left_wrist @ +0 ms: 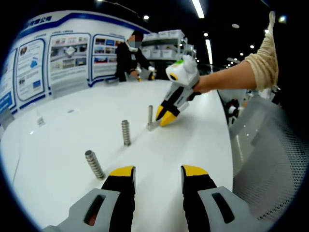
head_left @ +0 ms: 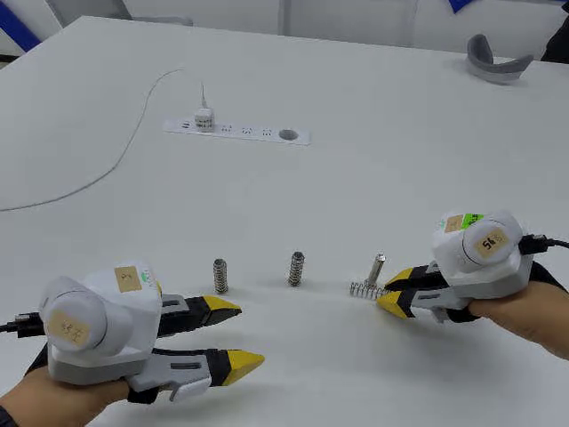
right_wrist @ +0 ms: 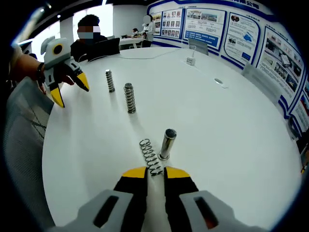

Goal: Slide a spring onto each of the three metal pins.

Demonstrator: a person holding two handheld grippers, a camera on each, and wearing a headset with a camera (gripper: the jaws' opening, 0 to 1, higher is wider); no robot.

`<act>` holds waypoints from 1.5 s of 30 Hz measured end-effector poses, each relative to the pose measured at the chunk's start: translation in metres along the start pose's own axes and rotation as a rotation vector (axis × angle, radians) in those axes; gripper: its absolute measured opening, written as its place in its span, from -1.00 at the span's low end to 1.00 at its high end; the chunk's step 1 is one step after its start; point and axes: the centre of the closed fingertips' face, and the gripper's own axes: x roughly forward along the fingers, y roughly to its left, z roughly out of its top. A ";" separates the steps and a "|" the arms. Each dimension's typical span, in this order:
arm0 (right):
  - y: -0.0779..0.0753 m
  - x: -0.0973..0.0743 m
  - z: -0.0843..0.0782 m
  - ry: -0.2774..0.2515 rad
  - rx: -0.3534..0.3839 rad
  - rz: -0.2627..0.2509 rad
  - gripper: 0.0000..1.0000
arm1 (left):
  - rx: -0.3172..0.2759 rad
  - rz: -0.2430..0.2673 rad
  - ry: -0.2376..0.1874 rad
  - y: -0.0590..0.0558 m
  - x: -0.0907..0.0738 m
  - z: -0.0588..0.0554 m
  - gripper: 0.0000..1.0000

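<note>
Two of the three short steel pins already carry a coil each: the left spring-covered pin [head_left: 220, 276] [left_wrist: 94, 164] and the middle spring-covered pin [head_left: 297, 268] [right_wrist: 129, 97] both stand upright on the white worktop [head_left: 356, 178]. The bare steel pin [head_left: 375, 267] [right_wrist: 167, 142] stands upright to their right.

My right gripper [head_left: 387, 292] [right_wrist: 155, 173] lies low over the worktop, my hand behind it, aimed at the bare pin. Its yellow-tipped fingers are clenched on the near end of the loose wire spring [head_left: 364, 289] [right_wrist: 150, 157]. The spring lies almost level, its long axis running away from my fingers, its free end just beside the foot of the bare pin.

My left gripper [head_left: 249, 334] [left_wrist: 158, 170] hovers near the left pin, pointing towards the right gripper. Its fingers are spread apart, nothing between them.
</note>
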 end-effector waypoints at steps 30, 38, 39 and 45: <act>0.016 0.000 0.000 0.022 -0.038 0.046 -0.76 | 0.004 -0.006 -0.003 -0.003 0.001 0.004 -0.27; 0.030 -0.004 0.003 0.025 -0.052 0.083 -0.77 | 0.019 -0.019 -0.006 -0.006 0.007 0.009 -0.27; 0.031 -0.005 0.003 0.026 -0.055 0.086 -0.77 | 0.020 -0.020 -0.007 -0.006 0.008 0.010 -0.27; 0.040 -0.011 0.010 0.018 -0.075 0.102 -0.77 | 0.043 -0.038 -0.006 -0.009 0.017 0.014 -0.28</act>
